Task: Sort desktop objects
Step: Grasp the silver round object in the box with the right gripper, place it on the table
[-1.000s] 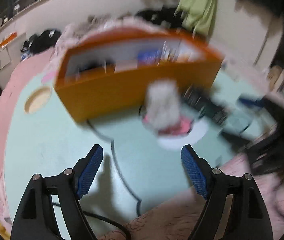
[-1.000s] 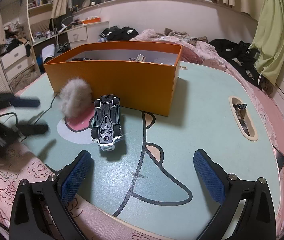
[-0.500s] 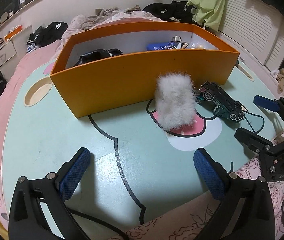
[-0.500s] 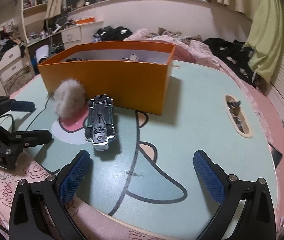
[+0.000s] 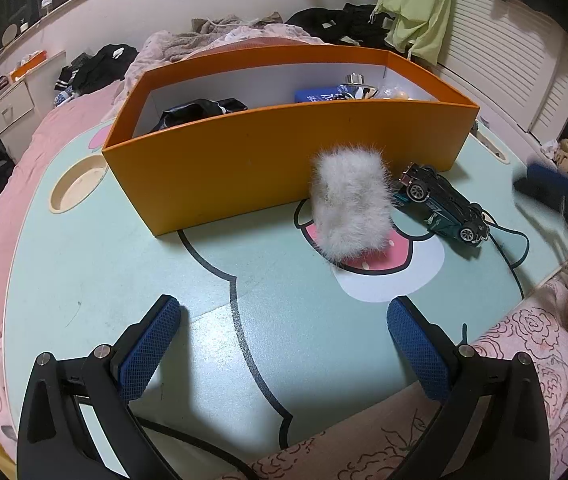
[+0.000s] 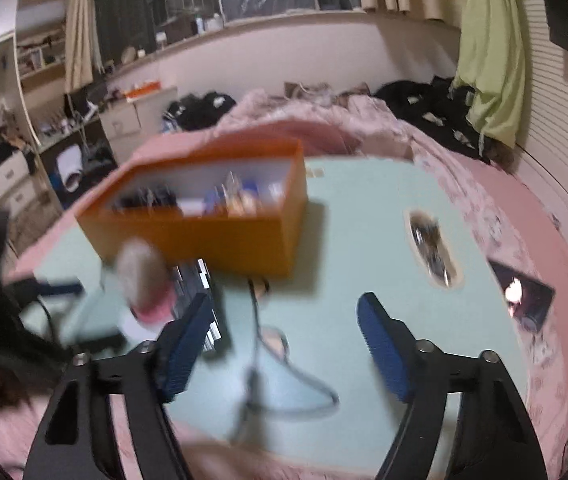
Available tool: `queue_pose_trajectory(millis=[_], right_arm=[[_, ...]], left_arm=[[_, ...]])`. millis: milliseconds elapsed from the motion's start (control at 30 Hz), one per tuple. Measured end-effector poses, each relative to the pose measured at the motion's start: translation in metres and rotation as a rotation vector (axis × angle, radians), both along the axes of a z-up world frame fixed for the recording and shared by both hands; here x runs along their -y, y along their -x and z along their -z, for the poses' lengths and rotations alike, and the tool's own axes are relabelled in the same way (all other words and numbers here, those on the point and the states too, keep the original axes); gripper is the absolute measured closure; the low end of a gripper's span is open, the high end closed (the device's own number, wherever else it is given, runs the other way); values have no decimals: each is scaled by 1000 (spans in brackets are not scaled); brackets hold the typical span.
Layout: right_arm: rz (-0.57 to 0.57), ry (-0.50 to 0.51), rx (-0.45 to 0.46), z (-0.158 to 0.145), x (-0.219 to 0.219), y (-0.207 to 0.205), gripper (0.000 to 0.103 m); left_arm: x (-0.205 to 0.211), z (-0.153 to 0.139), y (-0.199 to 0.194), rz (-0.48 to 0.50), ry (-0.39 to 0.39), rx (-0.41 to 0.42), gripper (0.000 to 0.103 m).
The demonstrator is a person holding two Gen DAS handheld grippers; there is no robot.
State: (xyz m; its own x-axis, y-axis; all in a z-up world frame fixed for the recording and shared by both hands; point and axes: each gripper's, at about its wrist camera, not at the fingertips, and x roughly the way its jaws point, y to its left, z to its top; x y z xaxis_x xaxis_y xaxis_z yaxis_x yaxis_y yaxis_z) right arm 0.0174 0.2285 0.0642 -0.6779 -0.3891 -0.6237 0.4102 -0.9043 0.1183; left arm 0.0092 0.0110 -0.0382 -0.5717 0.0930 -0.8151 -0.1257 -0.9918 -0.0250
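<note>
An orange box stands on the pale green table and holds several items. A white fluffy thing stands just in front of the box. A dark toy car lies to its right. My left gripper is open and empty, low over the table's near edge. My right gripper is open and empty; its view is blurred and shows the box, the fluffy thing and the car behind its left finger.
A round cup hole sits in the table left of the box. A slot with small objects is in the table's right side. A pink floral blanket borders the near edge. A black cable crosses the table.
My right gripper has risen and pulled back fast, its fingers closer together, and its view is now blurred. My left gripper has stayed nearly still.
</note>
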Motion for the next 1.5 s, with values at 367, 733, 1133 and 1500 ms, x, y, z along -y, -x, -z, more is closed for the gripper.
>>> queue_pose_trajectory(millis=[367, 733, 1133, 1500], right_arm=[[-84, -164, 177, -4, 110, 111, 55], [-128, -84, 85, -15, 93, 84, 76], [-15, -58, 184, 42, -5, 14, 76], [-98, -76, 106, 48, 33, 10, 71]], left_arm=[[1, 1, 2, -1, -1, -3, 0], [0, -12, -7, -2, 2, -8, 0], [1, -10, -9, -3, 2, -10, 0], [13, -18, -18, -4, 2, -12, 0]])
